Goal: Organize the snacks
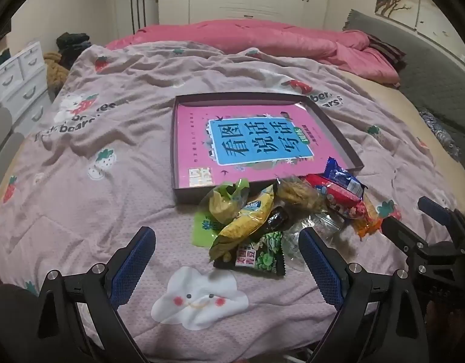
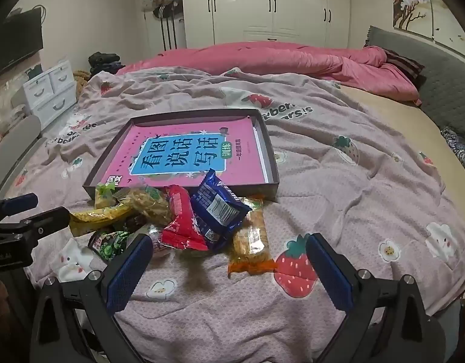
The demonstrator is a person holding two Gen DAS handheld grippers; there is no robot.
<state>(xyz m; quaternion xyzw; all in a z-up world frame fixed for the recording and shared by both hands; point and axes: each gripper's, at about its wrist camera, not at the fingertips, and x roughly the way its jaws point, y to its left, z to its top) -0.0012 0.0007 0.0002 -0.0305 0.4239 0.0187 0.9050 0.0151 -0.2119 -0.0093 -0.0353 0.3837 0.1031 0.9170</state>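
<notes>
You are working over a bed spread with a pale pink strawberry-print blanket [image 2: 338, 187], and nothing is yet sorted. Nearest you, the left gripper [image 1: 228, 267] is hovering with its jaws spread wide and empty, the green pea packet [image 1: 259, 255] lying just between and beyond its blue pads. The right gripper [image 2: 226, 267] is likewise gaping wide and holding nothing, pointing toward the orange cracker packet [image 2: 250, 239]. Just past both, the snack pile is sitting in a loose heap on the blanket: a yellow packet [image 1: 247, 220], a red packet [image 2: 182, 220] and a blue packet [image 2: 219, 208] leaning against the near wall of the shallow dark box [image 2: 272, 154]. That box is carrying only a pink book [image 2: 187, 154], so by my reading every snack is still waiting to go in. Farther back, a pink duvet [image 2: 278, 57] is lying bunched before white wardrobes [image 2: 272, 3].
</notes>
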